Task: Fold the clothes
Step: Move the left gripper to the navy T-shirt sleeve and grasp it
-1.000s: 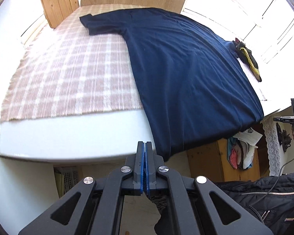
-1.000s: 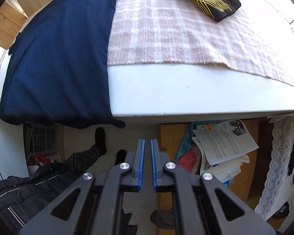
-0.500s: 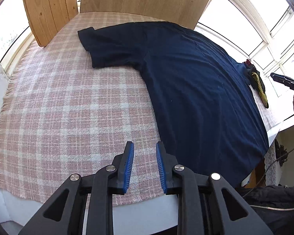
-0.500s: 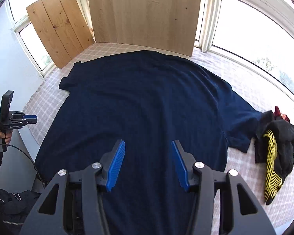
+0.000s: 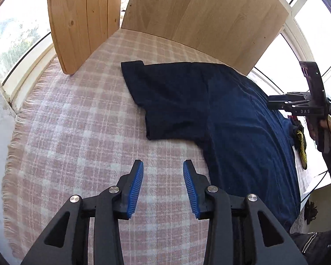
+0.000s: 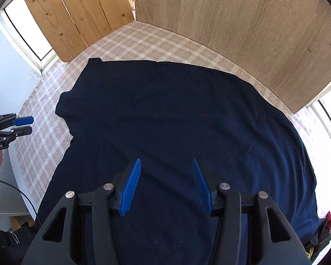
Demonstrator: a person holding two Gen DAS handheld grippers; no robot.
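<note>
Left gripper [image 5: 163, 186] hung over bare plaid blanket [image 5: 77, 137], fingers [image 5: 135, 185] spread apart, holding nothing. The navy T-shirt [image 5: 231, 121] lay ahead and to the right of those fingers; its left sleeve [image 5: 156, 101] stuck out toward the left side of the bench, the sleeve's lower hem the closest cloth straight ahead, apart from the fingertips.

Right gripper [image 6: 166, 184] hovered above the shirt's body [image 6: 176, 114], fingers [image 6: 131, 185] also apart and empty. No contact with the fabric could be confirmed from the right wrist view.

The shirt's long axis ran from the collar edge [image 6: 161, 63], far, near the wooden panels [image 6: 231, 17], toward the near edge of the bench, where the lower hem passed under the right gripper and out of sight. Judgement: left gripper was the nearer one for the left sleeve; right gripper nearer for the body and the opposite sleeve.

Shirt appearance: dark navy, plain, spread flat with only faint ripples, not folded yet. A small black-and-yellow garment [image 5: 301, 145] lay beyond its right edge.
</note>
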